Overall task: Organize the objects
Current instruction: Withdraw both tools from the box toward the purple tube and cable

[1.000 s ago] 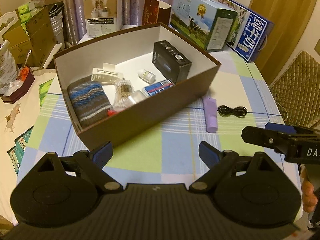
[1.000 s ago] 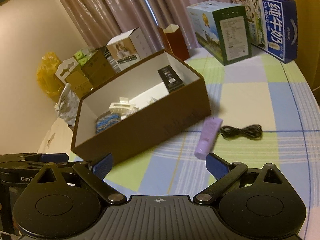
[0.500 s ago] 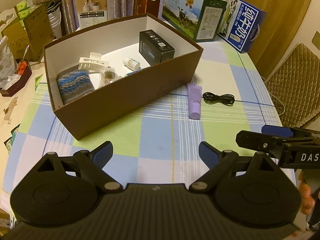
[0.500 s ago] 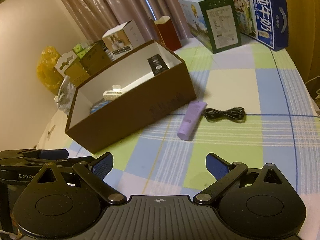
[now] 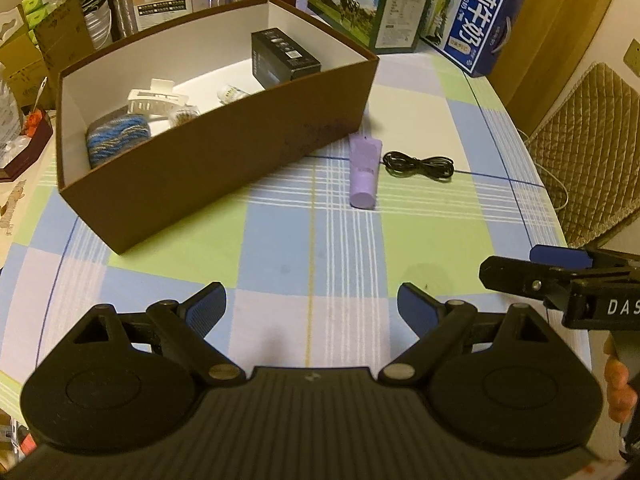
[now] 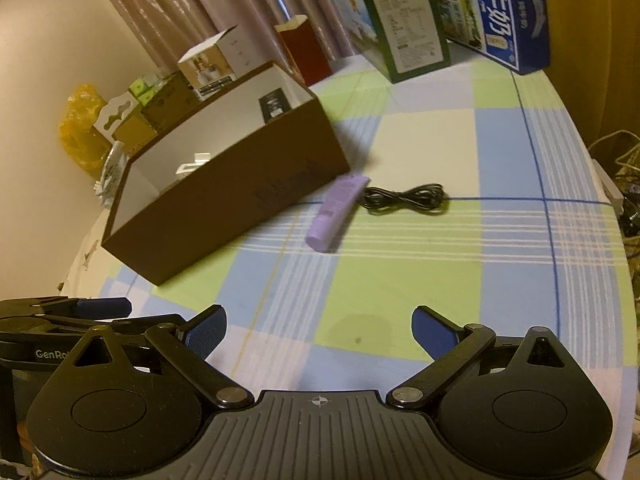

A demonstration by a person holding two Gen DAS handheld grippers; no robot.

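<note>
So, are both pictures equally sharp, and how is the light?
Left wrist view: mostly sharp, warm yellowish light, the checked tablecloth lines bend from fisheye distortion. Right wrist view: softer, the brown box and purple tube look smeared by motion blur, the far milk cartons too.

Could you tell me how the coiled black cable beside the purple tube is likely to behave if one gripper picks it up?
The black cable looks thin and loosely bundled, so it would probably sag and partly uncoil when lifted. It lies flat on the checked tablecloth, so the fingers may struggle to get under it. It seems light and unlikely to roll.
</note>
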